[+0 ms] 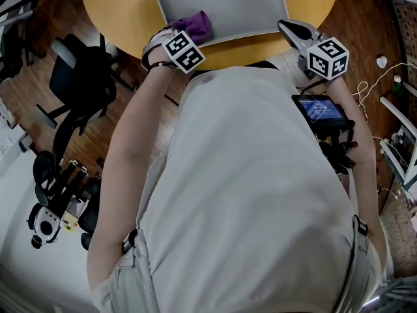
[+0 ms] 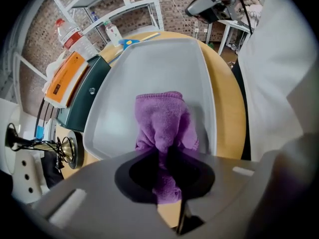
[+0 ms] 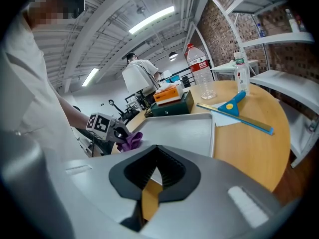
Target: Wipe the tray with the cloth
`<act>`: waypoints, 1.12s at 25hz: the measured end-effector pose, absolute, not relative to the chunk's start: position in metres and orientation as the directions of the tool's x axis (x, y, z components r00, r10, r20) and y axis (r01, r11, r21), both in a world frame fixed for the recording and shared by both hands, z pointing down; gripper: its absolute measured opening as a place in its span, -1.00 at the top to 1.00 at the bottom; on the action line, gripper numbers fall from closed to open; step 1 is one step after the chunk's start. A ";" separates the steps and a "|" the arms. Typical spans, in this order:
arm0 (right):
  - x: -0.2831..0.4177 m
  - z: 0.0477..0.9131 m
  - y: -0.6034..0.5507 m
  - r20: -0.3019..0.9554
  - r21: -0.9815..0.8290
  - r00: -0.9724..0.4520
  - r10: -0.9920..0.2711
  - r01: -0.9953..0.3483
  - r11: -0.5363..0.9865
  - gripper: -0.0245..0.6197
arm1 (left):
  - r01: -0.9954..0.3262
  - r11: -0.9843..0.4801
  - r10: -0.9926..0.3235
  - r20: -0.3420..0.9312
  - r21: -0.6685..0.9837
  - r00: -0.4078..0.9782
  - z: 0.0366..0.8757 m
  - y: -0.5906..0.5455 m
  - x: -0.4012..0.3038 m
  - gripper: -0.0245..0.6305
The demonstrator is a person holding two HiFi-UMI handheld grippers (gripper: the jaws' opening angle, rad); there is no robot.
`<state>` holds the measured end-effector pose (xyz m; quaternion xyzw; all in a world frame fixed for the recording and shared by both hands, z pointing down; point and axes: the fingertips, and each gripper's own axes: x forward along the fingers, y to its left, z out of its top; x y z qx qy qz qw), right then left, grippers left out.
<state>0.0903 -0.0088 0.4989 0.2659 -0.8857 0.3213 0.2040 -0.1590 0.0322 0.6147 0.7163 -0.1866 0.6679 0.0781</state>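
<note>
Left tool (image 2: 167,151) pinching fuzzy purple cloth (image 2: 162,116) on pale grey rectangular tray (image 2: 149,66), round yellow wooden bench (image 2: 230,108). Right tool (image 3: 157,156) pressed together, empty.

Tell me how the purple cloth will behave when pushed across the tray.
Likely floppy: the purple cloth lies in soft folds where the left gripper pinches it. Probably light, as that small pinch seems enough to hold the whole bunch. Its fuzzy pile may drag on the smooth tray, so it could crumple when pushed.
</note>
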 end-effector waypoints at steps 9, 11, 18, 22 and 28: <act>0.103 0.498 -0.014 0.558 -0.457 -0.744 -0.368 -0.646 0.612 0.92 | -0.348 -0.913 -0.224 0.975 -0.213 -0.007 0.608 -0.065 -0.184 0.76; 0.106 0.499 -0.015 0.564 -0.457 -0.735 -0.376 -0.657 0.599 0.91 | -0.336 -0.912 -0.243 0.970 -0.235 -0.020 0.607 -0.087 -0.188 0.76; 0.116 0.499 -0.016 0.578 -0.460 -0.713 -0.397 -0.686 0.564 0.91 | -0.312 -0.916 -0.251 0.967 -0.251 -0.042 0.600 -0.122 -0.190 0.76; 0.109 0.498 -0.018 0.569 -0.461 -0.721 -0.395 -0.678 0.573 0.91 | -0.318 -0.921 -0.230 0.973 -0.225 -0.023 0.596 -0.122 -0.187 0.77; 0.107 0.494 -0.022 0.570 -0.443 -0.725 -0.387 -0.668 0.598 0.91 | -0.314 -0.924 -0.204 0.976 -0.220 -0.081 0.600 -0.124 -0.190 0.77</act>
